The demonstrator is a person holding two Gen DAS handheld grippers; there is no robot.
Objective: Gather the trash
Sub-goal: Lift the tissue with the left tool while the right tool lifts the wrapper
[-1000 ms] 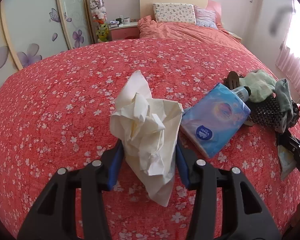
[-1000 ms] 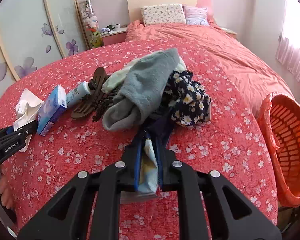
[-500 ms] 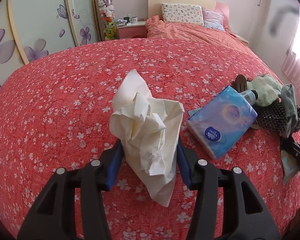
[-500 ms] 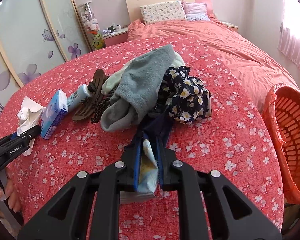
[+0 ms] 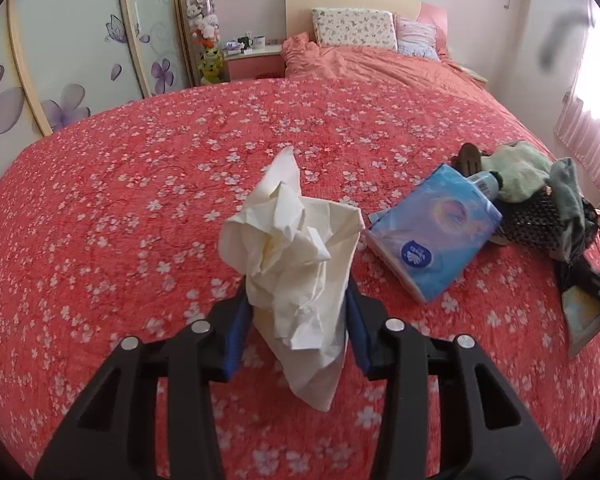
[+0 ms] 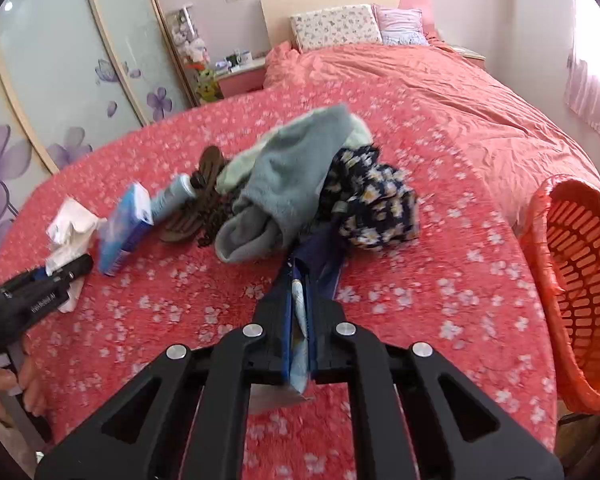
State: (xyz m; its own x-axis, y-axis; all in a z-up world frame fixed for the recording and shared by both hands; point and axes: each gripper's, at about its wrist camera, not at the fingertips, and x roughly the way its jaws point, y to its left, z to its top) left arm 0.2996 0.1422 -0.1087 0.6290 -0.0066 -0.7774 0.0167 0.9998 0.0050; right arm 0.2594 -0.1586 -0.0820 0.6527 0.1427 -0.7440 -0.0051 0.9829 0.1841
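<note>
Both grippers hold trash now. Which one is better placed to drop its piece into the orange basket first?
Probably the right gripper: shut on a thin wrapper, with the orange basket on its side. The left gripper with its crumpled tissue sits farther away.

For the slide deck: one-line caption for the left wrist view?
Left gripper closing on crumpled tissue, blue tissue pack beside it on floral bedspread.

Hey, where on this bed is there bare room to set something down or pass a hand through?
Free: the flowered red bedspread left of the crumpled white tissue, the stretch up toward the pillows, and the strip between the clothes pile and the orange plastic basket. Crowded: from the blue tissue pack across to that pile.
</note>
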